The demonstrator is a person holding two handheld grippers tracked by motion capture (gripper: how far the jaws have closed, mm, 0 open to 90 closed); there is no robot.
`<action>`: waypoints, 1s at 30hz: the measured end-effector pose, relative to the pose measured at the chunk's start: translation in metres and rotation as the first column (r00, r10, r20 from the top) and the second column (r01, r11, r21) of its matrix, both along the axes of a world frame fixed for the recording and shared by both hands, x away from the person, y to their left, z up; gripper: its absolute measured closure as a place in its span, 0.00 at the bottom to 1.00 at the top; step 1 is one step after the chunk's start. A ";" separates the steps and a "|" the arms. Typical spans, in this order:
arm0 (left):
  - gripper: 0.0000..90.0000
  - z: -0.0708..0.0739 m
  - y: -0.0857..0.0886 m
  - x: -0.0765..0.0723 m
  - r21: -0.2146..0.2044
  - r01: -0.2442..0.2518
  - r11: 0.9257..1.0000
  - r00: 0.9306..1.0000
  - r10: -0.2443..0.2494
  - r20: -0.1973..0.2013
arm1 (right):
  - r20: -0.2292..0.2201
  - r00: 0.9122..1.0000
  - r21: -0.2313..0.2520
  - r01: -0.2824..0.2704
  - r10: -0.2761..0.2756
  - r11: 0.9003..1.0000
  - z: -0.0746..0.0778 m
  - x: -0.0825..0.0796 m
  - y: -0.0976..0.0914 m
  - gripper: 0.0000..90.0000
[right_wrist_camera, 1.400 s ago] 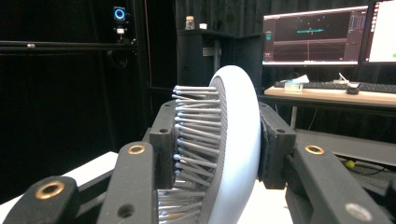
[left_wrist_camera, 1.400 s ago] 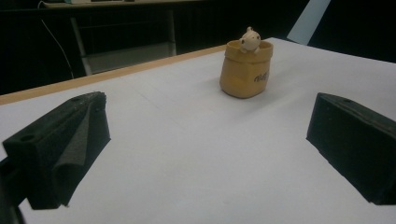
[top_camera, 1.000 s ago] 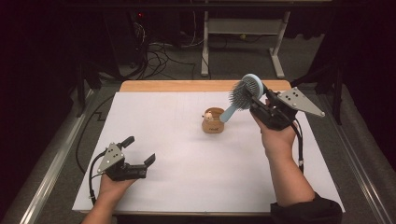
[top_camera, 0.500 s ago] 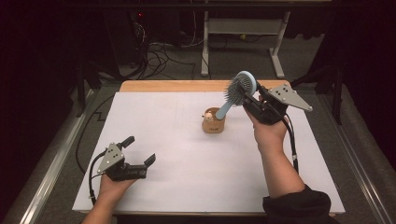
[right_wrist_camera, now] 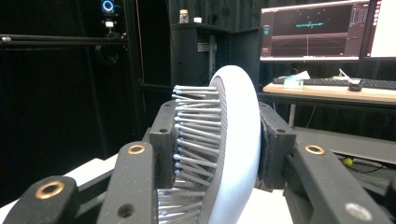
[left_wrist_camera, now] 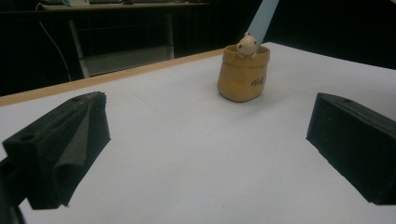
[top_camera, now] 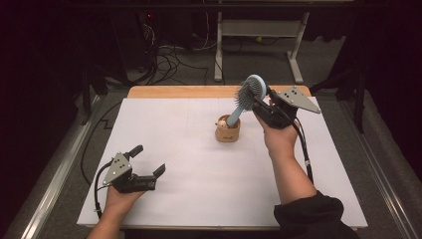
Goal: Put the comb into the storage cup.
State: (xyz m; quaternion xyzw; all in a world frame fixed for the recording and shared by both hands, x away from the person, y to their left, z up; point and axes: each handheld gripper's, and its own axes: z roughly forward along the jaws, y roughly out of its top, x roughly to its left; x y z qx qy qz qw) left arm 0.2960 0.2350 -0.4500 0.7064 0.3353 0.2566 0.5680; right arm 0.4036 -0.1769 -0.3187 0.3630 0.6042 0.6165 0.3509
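High view: the hairbrush (top_camera: 249,97) is clamped by its head in my right gripper (top_camera: 259,102), handle slanting down into the wooden cup (top_camera: 228,133), which I take as landmark. Its tip sits at or just inside the cup's rim, beside a small figure (top_camera: 220,122). Right gripper view confirms the grip: jaws pressed on bristle face and back of the head. I judge the step is seating the handle; I lower along the handle's own line so the cup does not tip. My left gripper (top_camera: 149,164) rests well apart from the cup, jaws wide, holding nothing.
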 end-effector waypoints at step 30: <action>0.01 0.000 0.001 0.000 -0.003 -0.001 1.000 1.000 0.001 -0.002 | -0.050 0.999 -0.030 -0.012 0.010 0.999 -0.014 0.020 0.023 0.65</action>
